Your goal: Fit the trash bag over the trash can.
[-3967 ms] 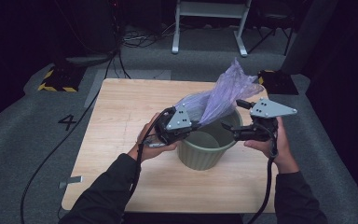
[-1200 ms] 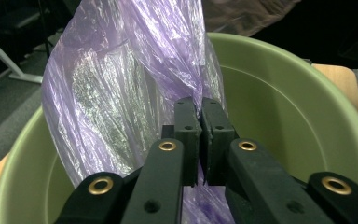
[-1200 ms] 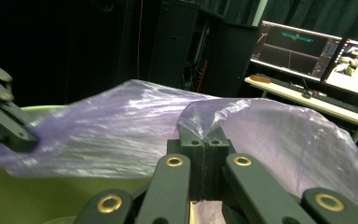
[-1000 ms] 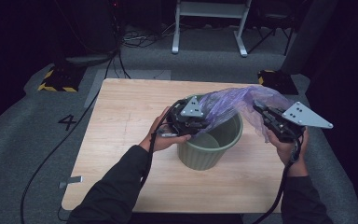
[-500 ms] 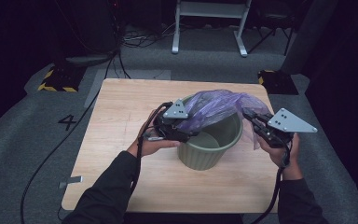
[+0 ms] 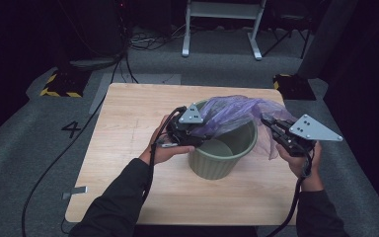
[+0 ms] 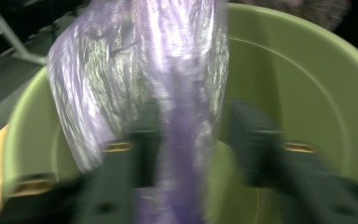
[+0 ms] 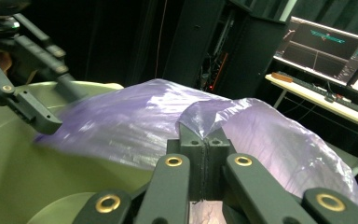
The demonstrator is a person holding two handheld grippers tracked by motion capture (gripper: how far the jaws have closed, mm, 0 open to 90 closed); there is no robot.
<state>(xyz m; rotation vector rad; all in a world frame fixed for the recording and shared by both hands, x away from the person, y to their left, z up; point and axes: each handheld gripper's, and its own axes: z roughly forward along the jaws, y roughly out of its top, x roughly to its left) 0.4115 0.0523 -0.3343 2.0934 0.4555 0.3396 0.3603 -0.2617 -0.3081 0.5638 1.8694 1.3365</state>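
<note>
A: From the high view, where was the purple bag (image 6: 232, 114)?

B: It lay draped across the mouth of the green bin (image 6: 222, 158), which stood on the wooden surface (image 6: 128, 148) towards its right half. The film stretched from the bin's left rim over to the right, past the rim, and hung down outside it there.

A: And the two tongs?

B: The left tongs (image 6: 197, 134) sat at the bin's left rim, at the bag's near edge. The right tongs (image 6: 269, 123) were just beside the bin's right rim, in the hanging film. From up there I could not tell how the jaws stood.

A: Did the gripper views settle that?

B: Yes. In the right gripper view the right tongs (image 8: 205, 142) were pressed together on a pinch of the bag (image 8: 135, 121), the film bulging up just above the pads. That view also showed the other tongs (image 8: 37, 116) farther off at the bin's (image 8: 18, 163) rim, and a lit monitor (image 8: 328, 51) on a desk behind.

A: The left ones?

B: The left gripper view was blurred, but the left tongs (image 7: 200, 140) stood apart, having just been opening, with a strand of the bag (image 7: 182, 121) hanging loose between them over the bin's inside (image 7: 298, 93). The pads did not seem to press on it
</note>
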